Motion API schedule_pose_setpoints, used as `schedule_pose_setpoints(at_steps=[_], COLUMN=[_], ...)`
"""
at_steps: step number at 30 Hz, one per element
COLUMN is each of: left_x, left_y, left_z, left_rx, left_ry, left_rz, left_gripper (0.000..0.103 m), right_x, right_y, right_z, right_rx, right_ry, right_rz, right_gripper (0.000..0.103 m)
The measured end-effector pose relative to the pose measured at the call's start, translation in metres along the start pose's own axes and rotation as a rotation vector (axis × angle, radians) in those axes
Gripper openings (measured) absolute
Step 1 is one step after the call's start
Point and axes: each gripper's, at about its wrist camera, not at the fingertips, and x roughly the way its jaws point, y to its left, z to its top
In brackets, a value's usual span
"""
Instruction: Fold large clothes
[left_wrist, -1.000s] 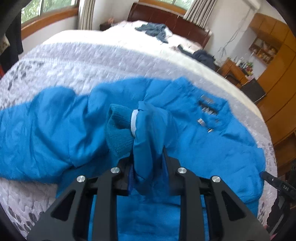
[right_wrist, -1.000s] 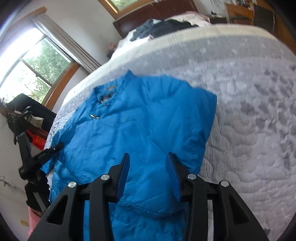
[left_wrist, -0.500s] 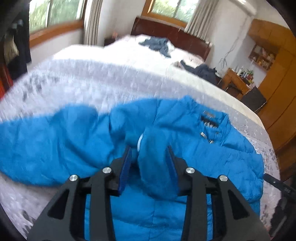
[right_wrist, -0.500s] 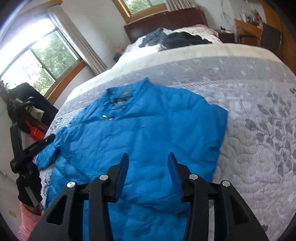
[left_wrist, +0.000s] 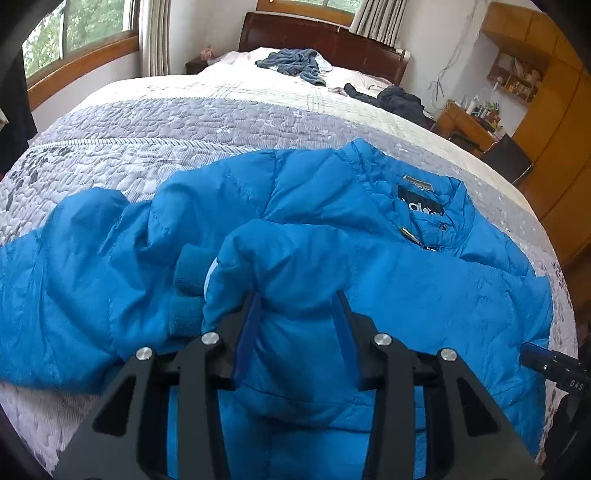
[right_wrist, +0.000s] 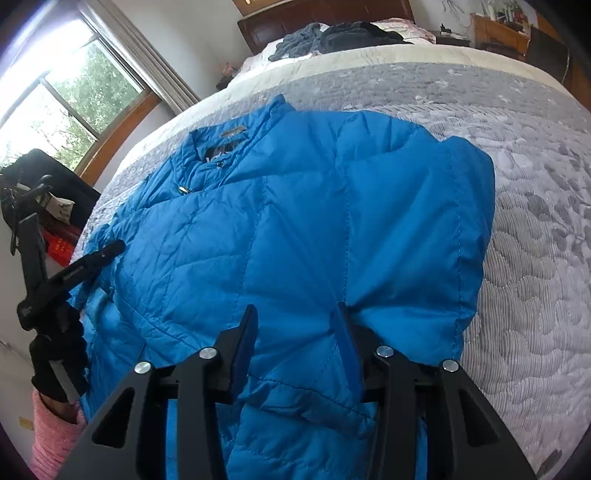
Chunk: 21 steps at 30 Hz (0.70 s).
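A blue puffer jacket (left_wrist: 332, 266) lies spread across the grey quilted bedspread (left_wrist: 184, 122), collar toward the headboard. In the left wrist view its left sleeve (left_wrist: 280, 266) lies folded over the jacket's front, knit cuff (left_wrist: 190, 271) showing; the left gripper (left_wrist: 297, 325) stands wide open around a bulge of that sleeve. The right gripper (right_wrist: 295, 332) is likewise spread wide, low over the folded right side of the jacket.

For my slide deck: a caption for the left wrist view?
Open left gripper over a sleeve folded across a blue puffer jacket on a quilted bed.
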Motion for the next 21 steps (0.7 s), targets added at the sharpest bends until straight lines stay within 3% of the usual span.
schedule_pose_setpoints(at_steps=[4,6,9,12,18,21], left_x=[-0.038,-0.065,-0.097,-0.127,-0.148,-0.151], left_y=[0.020,0.036,0.073,0.133,0.244,0.292], left_z=[0.000,-0.005,-0.014,-0.034,-0.077,-0.090], left_rx=[-0.062,-0.072,-0.104,-0.169,-0.376,-0.495], left_ry=[-0.026,-0.077,-0.127,-0.157,-0.115,-0.107], left_rz=[-0.090,-0.099,-0.051,0.051,0.182,0.189], left_gripper=[0.043,0.057,0.067,0.074,0.075,0.075], right_x=[-0.020,-0.036,-0.046,-0.041,-0.022,-0.014], right_y=[0.013,0.027,0.049,0.072,0.112,0.124], right_z=[0.000,-0.002,-0.007,-0.014,-0.030,-0.039], right_rx=[-0.014,-0.051,-0.104,-0.145,-0.243,-0.277], right_ry=[-0.053,-0.090,-0.104,-0.071,-0.002,0.013], right_rz=[0.029,0.057,0.052,0.087,0.095,0.089], right_gripper=[0.052,0.062,0.069,0.073,0.073,0.073])
